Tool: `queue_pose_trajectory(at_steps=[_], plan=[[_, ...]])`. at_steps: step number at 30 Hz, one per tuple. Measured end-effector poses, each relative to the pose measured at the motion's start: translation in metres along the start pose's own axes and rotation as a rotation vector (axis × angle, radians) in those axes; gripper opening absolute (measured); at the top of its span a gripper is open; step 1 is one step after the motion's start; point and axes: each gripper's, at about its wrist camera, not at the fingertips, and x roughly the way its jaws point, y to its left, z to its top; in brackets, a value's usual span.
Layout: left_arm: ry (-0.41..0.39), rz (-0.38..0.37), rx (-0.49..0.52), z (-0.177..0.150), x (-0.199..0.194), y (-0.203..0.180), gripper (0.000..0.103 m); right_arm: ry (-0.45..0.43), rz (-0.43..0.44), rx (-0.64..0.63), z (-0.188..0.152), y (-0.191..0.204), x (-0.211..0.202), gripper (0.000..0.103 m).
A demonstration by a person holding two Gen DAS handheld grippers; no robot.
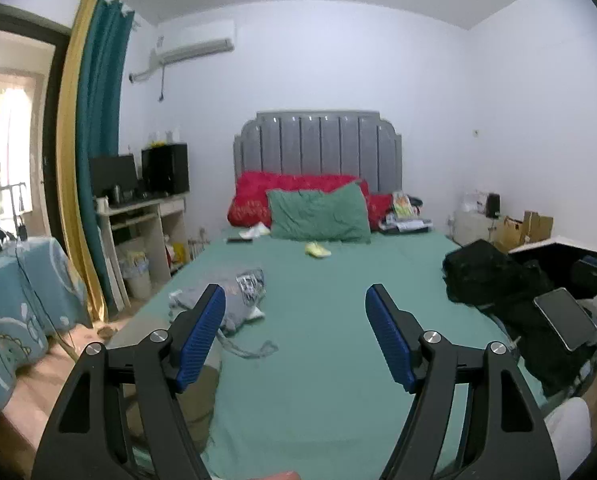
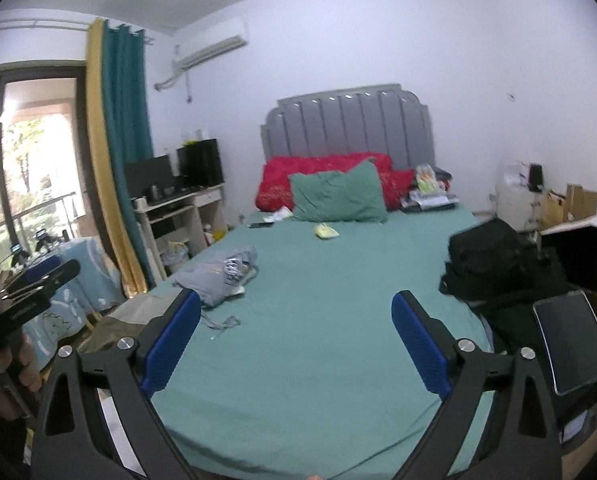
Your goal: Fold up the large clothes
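While both grippers gape empty, grey garment [image 1: 234, 300] lies ahead-left.

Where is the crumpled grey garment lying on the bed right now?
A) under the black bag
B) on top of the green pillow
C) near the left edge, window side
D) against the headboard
C: the grey garment lies on the green sheet near the bed's left edge, toward the curtain, well short of the green pillow.
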Motion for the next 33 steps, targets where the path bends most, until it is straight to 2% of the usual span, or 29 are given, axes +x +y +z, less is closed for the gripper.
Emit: queue_pose_trajectory(at_steps=[3, 8, 16, 33], plan=[[-0.026, -0.001, -0.028, -0.002, -0.003, 0.007, 0.076, -0.023, -0.007, -0.035, 0.003, 0.015, -0.005, 0.096], [-0.025, -0.013, -0.061, -0.011, -0.003, 0.02, 0.076, -0.057, -0.035, -0.043, 0.0, 0.03, 0.002, 0.097], [0.007, -0.024, -0.126, -0.03, 0.012, 0.044, 0.076, 0.026, -0.032, -0.039, -0.019, 0.033, 0.035, 0.097], [0.032, -0.062, -0.158, -0.043, 0.033, 0.048, 0.076, 0.074, -0.044, -0.011, -0.032, 0.026, 0.06, 0.097]])
